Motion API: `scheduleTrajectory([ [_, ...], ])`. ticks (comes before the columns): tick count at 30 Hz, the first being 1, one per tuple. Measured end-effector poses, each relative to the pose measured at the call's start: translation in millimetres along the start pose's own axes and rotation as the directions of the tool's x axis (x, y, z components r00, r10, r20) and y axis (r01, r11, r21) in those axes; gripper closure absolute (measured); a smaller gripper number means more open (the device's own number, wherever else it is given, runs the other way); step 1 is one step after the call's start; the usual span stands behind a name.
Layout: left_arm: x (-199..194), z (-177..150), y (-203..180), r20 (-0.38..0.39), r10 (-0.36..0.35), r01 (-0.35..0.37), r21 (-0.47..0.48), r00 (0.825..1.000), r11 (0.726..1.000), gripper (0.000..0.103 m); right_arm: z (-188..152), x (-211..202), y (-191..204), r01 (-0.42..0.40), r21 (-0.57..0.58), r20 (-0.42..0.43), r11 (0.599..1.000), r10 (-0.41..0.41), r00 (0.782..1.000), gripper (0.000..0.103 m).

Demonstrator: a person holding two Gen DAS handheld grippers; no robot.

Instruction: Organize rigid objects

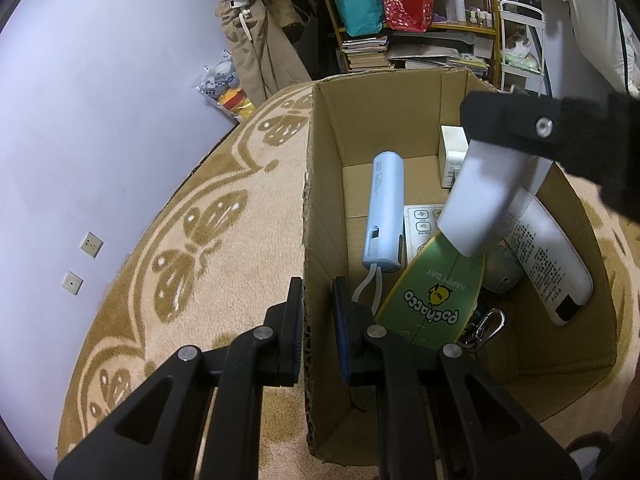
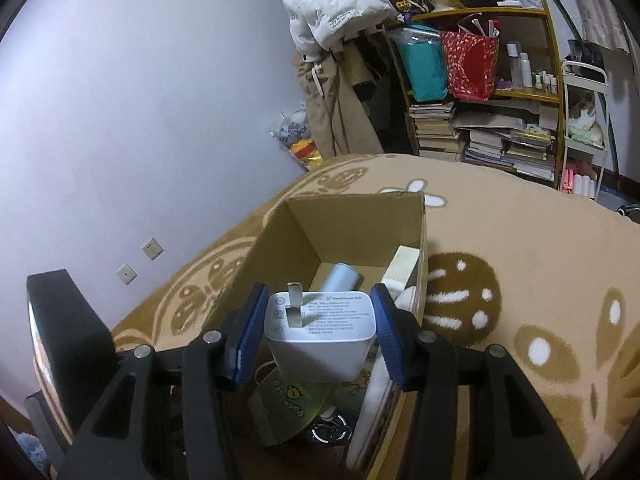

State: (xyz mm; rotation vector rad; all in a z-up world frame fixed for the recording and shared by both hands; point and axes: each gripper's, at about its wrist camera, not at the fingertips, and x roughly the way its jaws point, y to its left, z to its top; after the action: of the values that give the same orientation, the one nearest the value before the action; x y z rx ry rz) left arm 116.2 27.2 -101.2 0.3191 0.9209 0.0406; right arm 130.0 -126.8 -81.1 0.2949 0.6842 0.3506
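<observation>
An open cardboard box [image 1: 324, 152] stands on a patterned blanket. My left gripper [image 1: 318, 320] is shut on the box's left wall, one finger outside and one inside. My right gripper [image 2: 320, 332] is shut on a white plug charger [image 2: 320, 336] and holds it over the box [image 2: 352, 220]; the charger also shows in the left wrist view [image 1: 480, 200]. Inside the box lie a light blue power bank [image 1: 384, 212], a green Pochacco fan [image 1: 436, 292], a white power bank [image 1: 556, 264], a small white box [image 1: 452, 152] and a metal carabiner [image 1: 484, 328].
The tan and brown blanket [image 1: 224, 216] spreads around the box. A lilac wall with two sockets [image 1: 91, 244] is at the left. A shelf with books and bags [image 2: 480, 92] and hanging clothes [image 2: 332, 4] stand behind.
</observation>
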Motion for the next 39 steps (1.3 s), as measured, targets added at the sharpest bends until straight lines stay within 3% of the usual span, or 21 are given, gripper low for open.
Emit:
scheduleTrajectory([
  [11, -1.0, 0.8, -5.7, -0.001, 0.016, -0.016, 0.016, 1.000, 1.000, 0.088, 14.5, -19.6, -2.2, 0.016, -0.001, 0.050, 1.000, -0.016, 0.999, 0.046],
  [22, -5.2, 2.0, -2.1, -0.015, -0.001, 0.001, -0.001, 1.000, 1.000, 0.088, 16.8, -38.3, -10.4, 0.082, 0.021, 0.036, 0.996, -0.083, 0.996, 0.020],
  [29, -23.6, 1.8, 1.9, 0.009, -0.044, 0.044, -0.017, 0.999, 0.999, 0.087, 12.6, -56.8, -17.4, 0.145, 0.036, 0.010, 0.989, -0.146, 0.989, 0.010],
  [34, -43.5, -0.1, 1.9, 0.040, -0.062, 0.063, -0.015, 0.997, 0.998, 0.074, 3.9, -77.1, -23.2, 0.184, 0.051, -0.003, 0.982, -0.184, 0.983, 0.005],
  [39, -70.5, -0.6, 4.6, 0.110, -0.068, 0.070, -0.012, 0.992, 0.997, 0.040, -7.3, -95.1, -28.8, 0.228, 0.057, -0.013, 0.972, -0.228, 0.974, 0.002],
])
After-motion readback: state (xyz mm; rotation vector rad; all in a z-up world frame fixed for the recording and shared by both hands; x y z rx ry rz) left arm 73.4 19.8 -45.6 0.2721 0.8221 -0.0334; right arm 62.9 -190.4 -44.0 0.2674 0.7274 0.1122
